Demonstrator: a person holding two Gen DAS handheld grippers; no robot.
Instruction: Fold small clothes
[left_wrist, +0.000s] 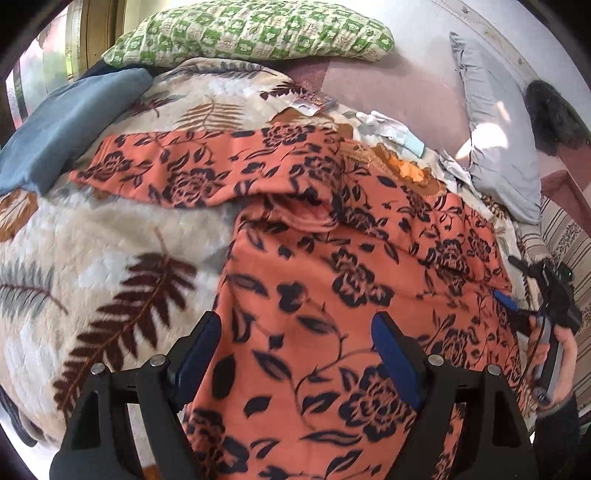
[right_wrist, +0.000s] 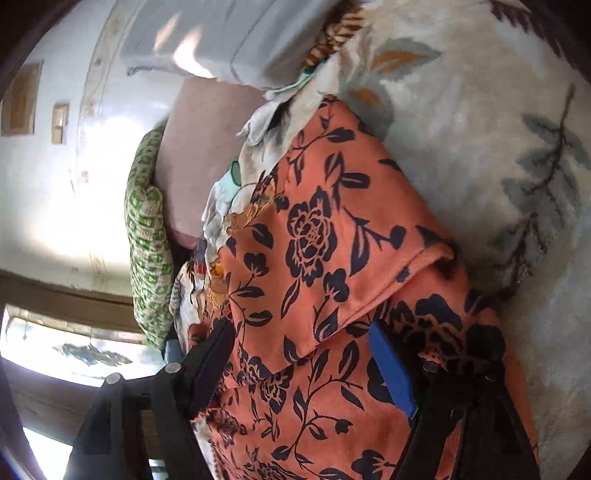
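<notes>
A blue cloth (left_wrist: 62, 133) is sitting far left on the leafy fleece blanket (left_wrist: 92, 236), and the orange floral garment (left_wrist: 332, 266) is lying spread across it, one sleeve stretching left. The left gripper (left_wrist: 295, 354) is hovering released over its near part (nothing pinched), and the right gripper (right_wrist: 303, 365) is also hanging unclenched above the fabric.

You find no legible text, label, brand, number or sign in either wrist view. The green-and-cream checked pillow (left_wrist: 255, 31) carries small printed motifs in its squares, and a small packet (left_wrist: 310, 105) lies on the leaf-print blanket (left_wrist: 110, 229); both are too blurred for you to read.
</notes>
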